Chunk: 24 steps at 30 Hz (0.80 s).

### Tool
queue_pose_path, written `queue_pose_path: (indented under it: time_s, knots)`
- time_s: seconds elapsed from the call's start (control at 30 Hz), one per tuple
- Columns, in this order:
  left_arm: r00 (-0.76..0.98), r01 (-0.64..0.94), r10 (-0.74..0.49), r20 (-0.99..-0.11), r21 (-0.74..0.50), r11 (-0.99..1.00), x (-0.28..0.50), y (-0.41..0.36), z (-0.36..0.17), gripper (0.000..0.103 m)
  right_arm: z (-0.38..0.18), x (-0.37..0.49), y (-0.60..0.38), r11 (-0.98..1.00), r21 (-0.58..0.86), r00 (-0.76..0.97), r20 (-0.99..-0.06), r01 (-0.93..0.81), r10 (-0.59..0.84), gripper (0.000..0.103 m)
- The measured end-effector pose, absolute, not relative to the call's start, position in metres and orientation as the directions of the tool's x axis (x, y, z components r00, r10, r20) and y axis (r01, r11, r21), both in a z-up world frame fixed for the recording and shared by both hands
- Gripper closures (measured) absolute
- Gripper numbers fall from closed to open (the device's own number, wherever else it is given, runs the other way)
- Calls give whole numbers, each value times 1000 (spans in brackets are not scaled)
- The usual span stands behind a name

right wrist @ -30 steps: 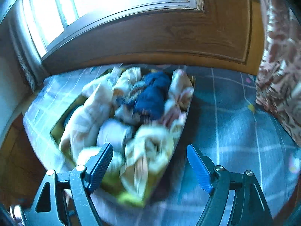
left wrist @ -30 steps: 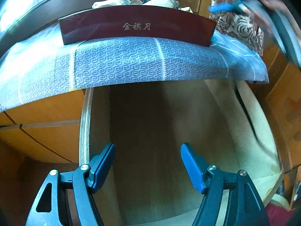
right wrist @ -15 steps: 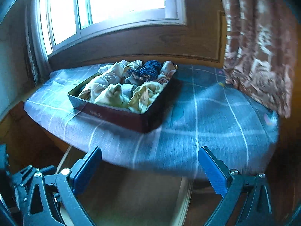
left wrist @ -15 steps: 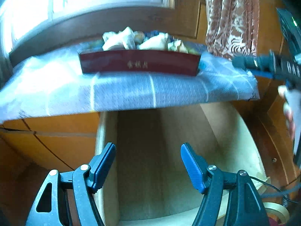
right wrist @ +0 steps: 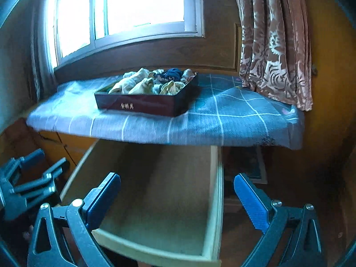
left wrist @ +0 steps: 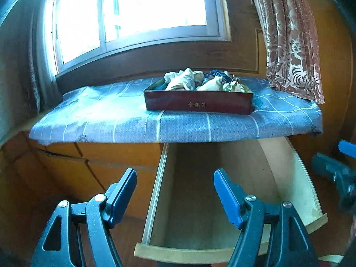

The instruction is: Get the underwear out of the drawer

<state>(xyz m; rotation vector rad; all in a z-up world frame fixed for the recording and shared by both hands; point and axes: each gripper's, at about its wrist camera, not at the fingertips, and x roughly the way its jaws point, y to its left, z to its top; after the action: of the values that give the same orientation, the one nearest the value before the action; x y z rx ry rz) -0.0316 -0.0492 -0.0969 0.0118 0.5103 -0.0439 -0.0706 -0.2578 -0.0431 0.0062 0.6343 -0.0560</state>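
A dark red tray (left wrist: 198, 105) (right wrist: 142, 105) stands on a ledge covered with blue checked cloth and holds several rolled pieces of underwear (left wrist: 195, 81) (right wrist: 144, 82). Below the ledge a pale wooden drawer (left wrist: 189, 254) (right wrist: 214, 189) is pulled out, and its visible inside is bare. My left gripper (left wrist: 175, 189) hangs open over the drawer's left wall with nothing between its fingers. My right gripper (right wrist: 178, 191) is open wide over the drawer's right wall, also holding nothing. Each gripper shows at the edge of the other's view: right gripper (left wrist: 340, 169), left gripper (right wrist: 29, 178).
A bright window (left wrist: 133, 11) sits above the ledge. A patterned brown curtain (left wrist: 289, 44) (right wrist: 273, 44) hangs at the right end of the cloth. Orange wooden cabinet fronts (left wrist: 100, 162) run left of the drawer.
Both grippers have pulled back from the ledge. The right one left the tray of underwear, came down in front of the drawer, and its jaws stand wider than before.
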Motion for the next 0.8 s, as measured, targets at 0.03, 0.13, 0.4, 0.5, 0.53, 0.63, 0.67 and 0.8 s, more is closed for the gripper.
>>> queue_pose_path:
  time_s: [0.03, 0.13, 0.4, 0.5, 0.53, 0.63, 0.67, 0.8]
  knots:
    - [867, 45, -45, -497, -14, 999, -33, -48, -97, 30, -45, -76, -254, 998, -24, 801, -595, 64, -66, 0]
    - [855, 39, -60, -515, -52, 998, -39, -44, -97, 30, -47, -90, -249, 997, -26, 814, -577, 72, -74, 0]
    - [879, 6, 32, -476, 78, 997, -70, -60, -103, 30, -54, -111, -232, 1000, -6, 836, -548, 21, -21, 0]
    - [888, -3, 39, -459, 80, 997, -80, -61, -105, 30, -56, -114, -229, 999, -15, 836, -548, 31, -34, 0]
    - [888, -10, 47, -457, 82, 997, -81, -61, -105, 30, -57, -115, -228, 999, -17, 835, -549, 37, -41, 0]
    - [889, -15, 42, -455, 61, 998, -86, -58, -105, 30, -60, -116, -231, 999, -5, 831, -554, 54, -48, 0]
    - [888, -15, 39, -458, 56, 998, -87, -57, -105, 30, -61, -116, -232, 998, 2, 827, -560, 59, -48, 0]
    - [884, -6, 33, -466, 58, 998, -88, -60, -108, 30, -69, -113, -236, 997, 31, 804, -594, 71, -39, 0]
